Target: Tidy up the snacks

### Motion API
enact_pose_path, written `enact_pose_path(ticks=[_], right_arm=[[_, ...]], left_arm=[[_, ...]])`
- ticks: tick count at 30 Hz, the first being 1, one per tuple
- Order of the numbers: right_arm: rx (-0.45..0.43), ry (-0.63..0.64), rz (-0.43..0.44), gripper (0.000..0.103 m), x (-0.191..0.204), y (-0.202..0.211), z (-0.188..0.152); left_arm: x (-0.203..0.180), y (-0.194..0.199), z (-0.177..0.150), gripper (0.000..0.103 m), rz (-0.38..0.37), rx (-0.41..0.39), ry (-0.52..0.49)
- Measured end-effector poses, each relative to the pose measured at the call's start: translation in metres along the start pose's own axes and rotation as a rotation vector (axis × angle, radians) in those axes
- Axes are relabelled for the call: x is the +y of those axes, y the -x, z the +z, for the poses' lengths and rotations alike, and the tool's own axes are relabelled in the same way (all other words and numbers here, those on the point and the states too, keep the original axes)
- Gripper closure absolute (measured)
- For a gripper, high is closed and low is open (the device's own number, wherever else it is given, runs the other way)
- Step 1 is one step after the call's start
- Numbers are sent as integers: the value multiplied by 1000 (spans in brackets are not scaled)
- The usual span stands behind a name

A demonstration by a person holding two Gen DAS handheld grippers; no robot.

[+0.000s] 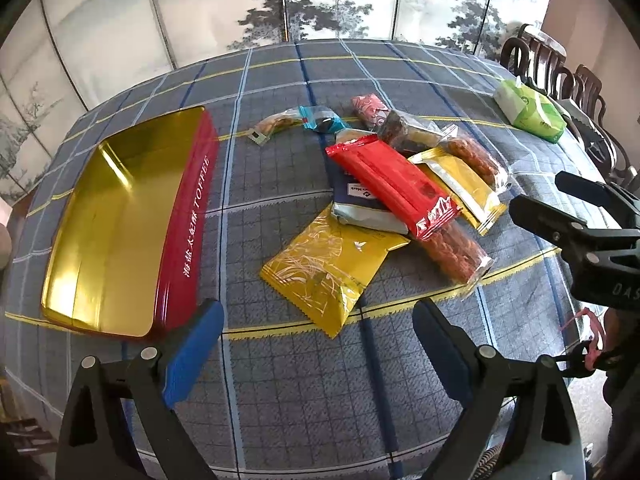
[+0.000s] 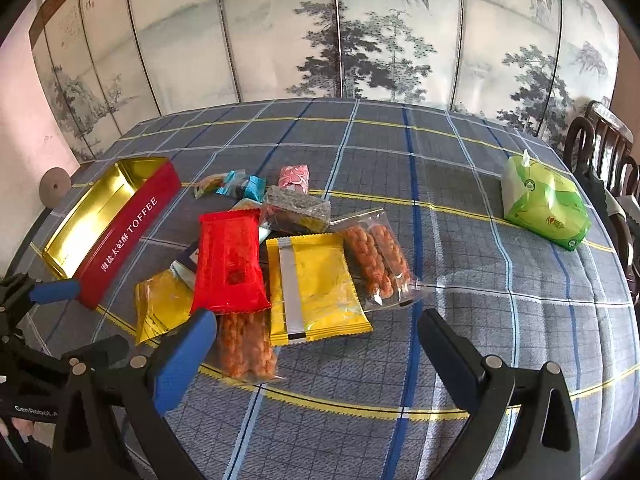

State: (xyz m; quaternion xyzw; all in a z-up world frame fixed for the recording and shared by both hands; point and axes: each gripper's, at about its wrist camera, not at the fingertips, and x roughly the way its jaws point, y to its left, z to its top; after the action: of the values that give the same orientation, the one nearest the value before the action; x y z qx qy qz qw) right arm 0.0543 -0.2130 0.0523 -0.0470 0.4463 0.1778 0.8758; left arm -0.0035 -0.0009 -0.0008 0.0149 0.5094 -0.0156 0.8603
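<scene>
My left hand-held gripper (image 1: 318, 320) is wide open and holds nothing. My right hand-held gripper (image 2: 318, 334) is wide open too, with nothing between its fingers. Both hang above the worktop (image 2: 460, 168), which has a blue checked cloth on it. On the left sits a red toffee tin (image 1: 120, 220). It is gold inside, and I see nothing in it. The snacks are not in the tin. They lie in a pile on the cloth beside it. A red packet (image 2: 230, 258) lies on top of the pile. Under it is a see-through bag of twisted fried sticks (image 2: 246, 346), poking out toward me. A yellow packet with a silver stripe (image 2: 316, 288) lies just beside the red one. Another bag of twisted sticks (image 2: 374, 258) touches its far side. A gold packet (image 1: 324, 268) sits at the near left of the pile. Farther back are a dark snack bar in clear wrap (image 2: 298, 208), a pink packet (image 2: 294, 178) and a small blue packet (image 2: 242, 186). A green pack of tissues (image 2: 544, 202) sits well apart on the right.
</scene>
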Motion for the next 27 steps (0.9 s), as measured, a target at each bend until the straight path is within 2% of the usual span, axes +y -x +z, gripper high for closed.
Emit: enact_pose_path(ticks=[27], right_arm=[[10, 24, 14, 1, 4, -2, 3]], left_arm=[[2, -6, 1, 10, -2, 6, 2]])
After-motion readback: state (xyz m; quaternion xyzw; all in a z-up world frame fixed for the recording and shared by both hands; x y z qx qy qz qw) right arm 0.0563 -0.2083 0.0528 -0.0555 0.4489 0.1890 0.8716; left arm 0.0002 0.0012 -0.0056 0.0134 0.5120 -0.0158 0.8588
